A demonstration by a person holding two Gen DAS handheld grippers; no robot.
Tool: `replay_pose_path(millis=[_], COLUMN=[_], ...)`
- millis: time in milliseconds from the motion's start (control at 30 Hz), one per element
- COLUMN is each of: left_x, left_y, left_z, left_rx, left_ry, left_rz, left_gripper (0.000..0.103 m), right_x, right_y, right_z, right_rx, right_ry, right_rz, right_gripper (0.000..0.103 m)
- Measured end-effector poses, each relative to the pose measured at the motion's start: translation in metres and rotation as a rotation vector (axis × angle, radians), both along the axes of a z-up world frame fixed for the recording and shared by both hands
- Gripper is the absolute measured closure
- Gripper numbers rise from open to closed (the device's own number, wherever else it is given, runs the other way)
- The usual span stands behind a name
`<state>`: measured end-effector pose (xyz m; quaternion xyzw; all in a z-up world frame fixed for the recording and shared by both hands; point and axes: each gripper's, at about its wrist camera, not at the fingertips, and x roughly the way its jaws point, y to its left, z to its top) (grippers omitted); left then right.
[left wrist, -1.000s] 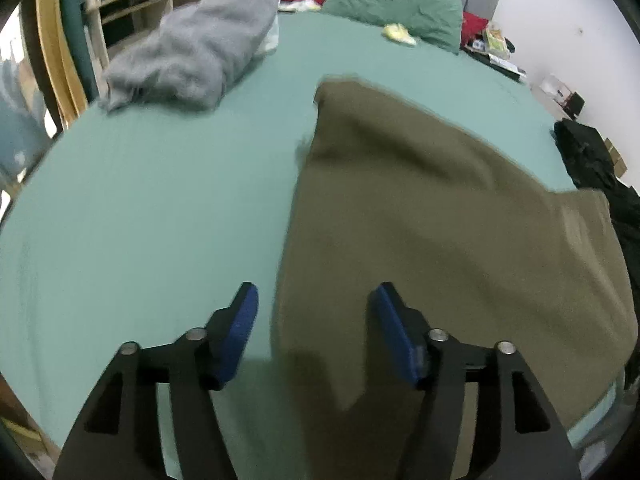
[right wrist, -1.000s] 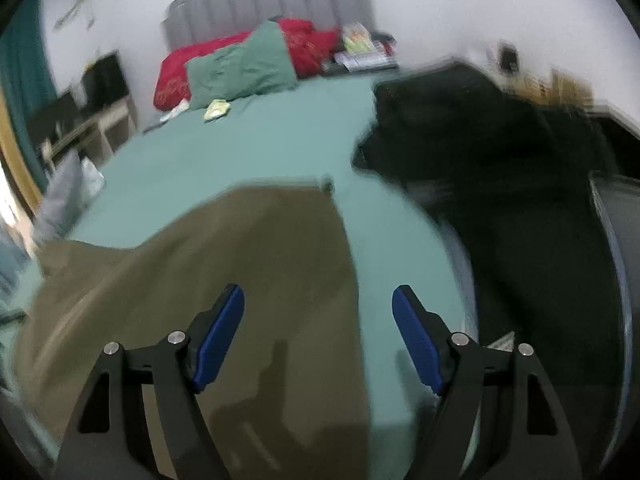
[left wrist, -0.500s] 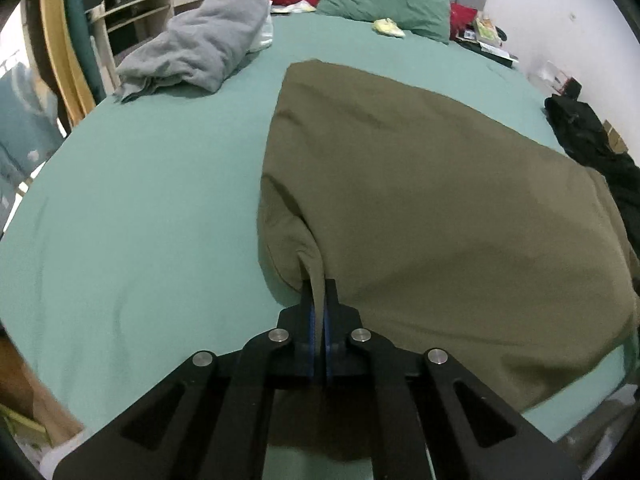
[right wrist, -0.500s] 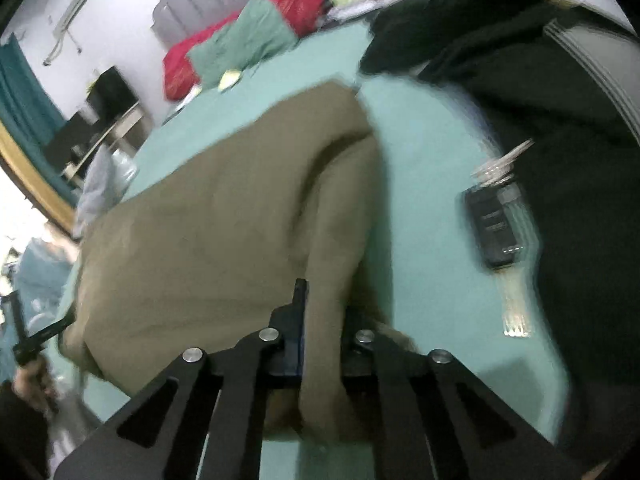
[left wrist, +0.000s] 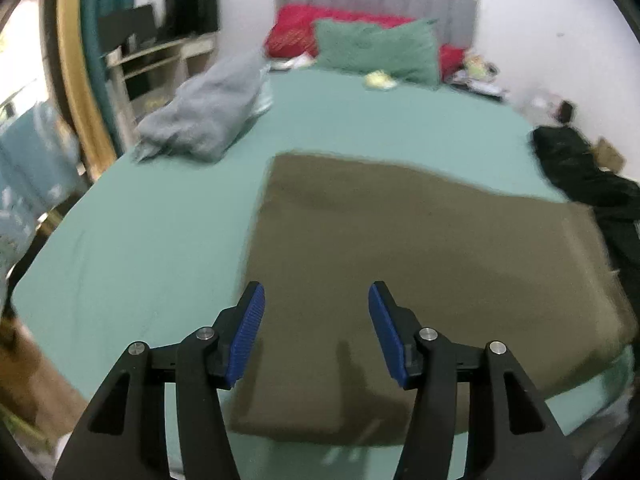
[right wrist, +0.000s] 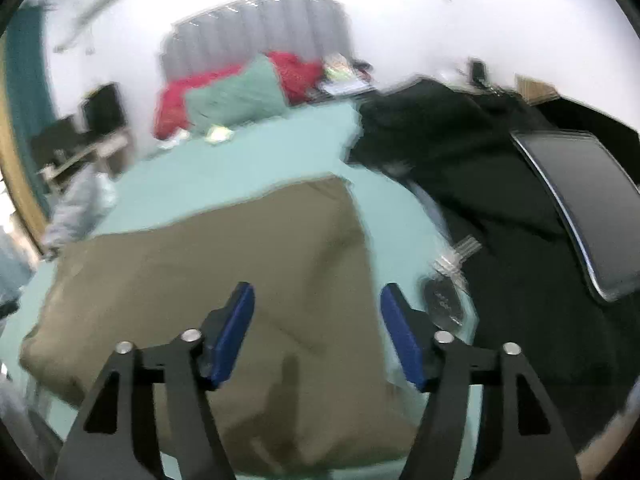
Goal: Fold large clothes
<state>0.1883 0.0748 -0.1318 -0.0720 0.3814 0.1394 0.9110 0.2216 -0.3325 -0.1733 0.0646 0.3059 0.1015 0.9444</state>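
Observation:
A large olive-brown garment (left wrist: 420,248) lies folded flat as a broad rectangle on the green bed sheet (left wrist: 152,240). My left gripper (left wrist: 316,320) is open and empty, raised above the garment's near left part. In the right wrist view the same garment (right wrist: 224,272) fills the lower left. My right gripper (right wrist: 318,324) is open and empty above the garment's near right edge. Both views are blurred by motion.
A grey crumpled cloth (left wrist: 208,116) lies at the bed's far left. Green (left wrist: 376,50) and red (left wrist: 296,28) pillows sit at the headboard. Black clothing (right wrist: 500,216), a dark flat panel (right wrist: 576,208) and a small packet (right wrist: 442,300) lie on the right.
Half a second ago both grippers were shut on the garment's edges. Both have let go, opened and lifted back. The garment now lies flat in a tidier rectangle.

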Motion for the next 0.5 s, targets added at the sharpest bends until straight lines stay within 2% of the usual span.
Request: replay_pose_path(millis=[100, 167, 267, 333, 400, 467, 500], left_x=[0.019, 0.038, 0.061, 0.072, 0.08, 0.092, 0.095], left_y=[-0.044, -0.08, -0.119, -0.137, -0.157, -0.164, -0.164], left_z=[0.006, -0.002, -0.019, -0.031, -0.048, -0.075, -0.088], left_rx=[-0.063, -0.087, -0.128, -0.119, -0.096, -0.08, -0.093], left_ry=[-0.03, -0.006, 0.028, 0.045, 0.091, 0.175, 0.192], left_rz=[-0.133, -0.219, -0.29, -0.311, -0.33, -0.329, -0.323], left_gripper=[0.045, 0.045, 0.045, 0.045, 0.045, 0.045, 0.045], right_x=[0.004, 0.009, 0.01, 0.01, 0.019, 0.024, 0.026], right_y=[0.03, 0.047, 0.077, 0.092, 0.093, 0.087, 0.087], right_z=[-0.006, -0.012, -0.023, -0.037, -0.056, -0.063, -0.065], right_rx=[-0.018, -0.014, -0.042, -0.104, -0.085, -0.062, -0.075], right_ry=[0.012, 0.035, 0.059, 0.089, 0.153, 0.181, 0.185], right_rz=[0.101, 0.153, 0.246, 0.255, 0.233, 0.223, 0.23], right_gripper=[0.034, 0.034, 0.034, 0.032, 0.024, 0.022, 0.021])
